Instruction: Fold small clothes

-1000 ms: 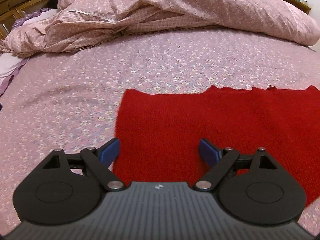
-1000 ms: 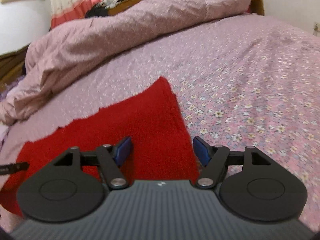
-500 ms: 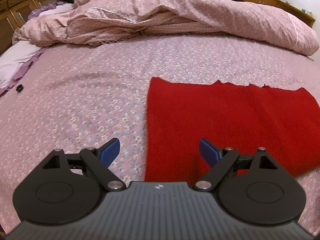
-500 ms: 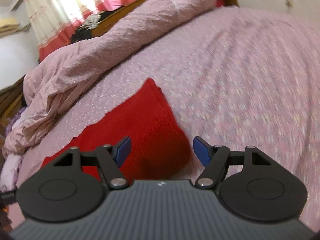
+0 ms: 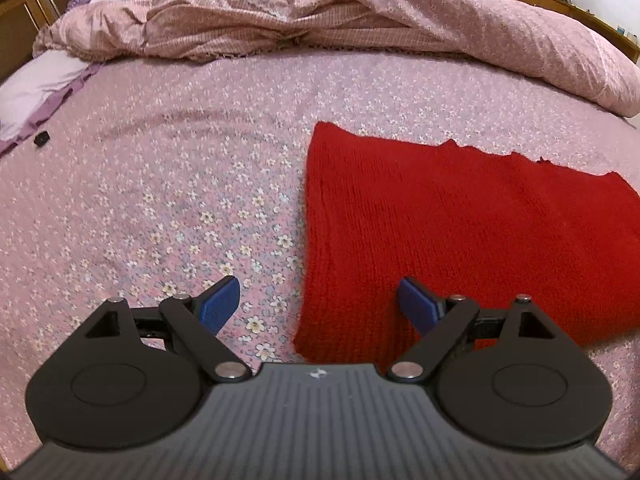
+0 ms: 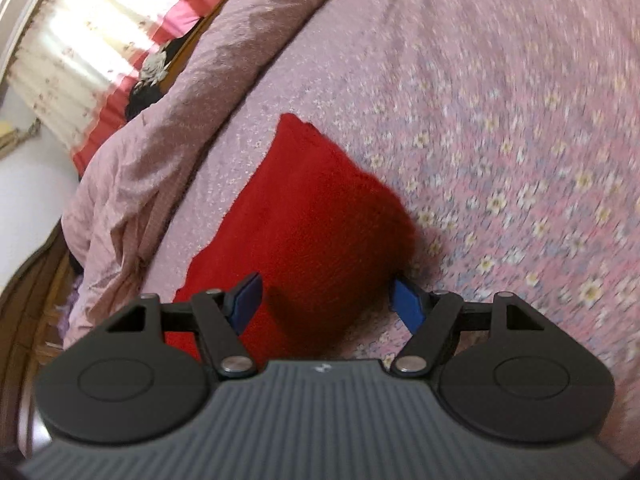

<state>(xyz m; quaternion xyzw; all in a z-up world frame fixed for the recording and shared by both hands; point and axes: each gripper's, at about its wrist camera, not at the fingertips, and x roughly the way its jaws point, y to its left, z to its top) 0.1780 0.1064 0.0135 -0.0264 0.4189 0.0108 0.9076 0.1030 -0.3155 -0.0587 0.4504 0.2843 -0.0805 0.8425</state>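
Red knitted garment (image 5: 460,220) lies flat on the floral bedsheet (image 5: 180,200), long axis running left-right; left gripper (image 5: 318,300) and right gripper (image 6: 326,300) both gape, empty.

No readable text, number or brand name is found in either view. Only a small pale emblem, without letters, is seen stamped on the ribbed housing of the left gripper (image 5: 318,306), centred just behind its fingers, and the same mark is borne by the right gripper (image 6: 326,300).
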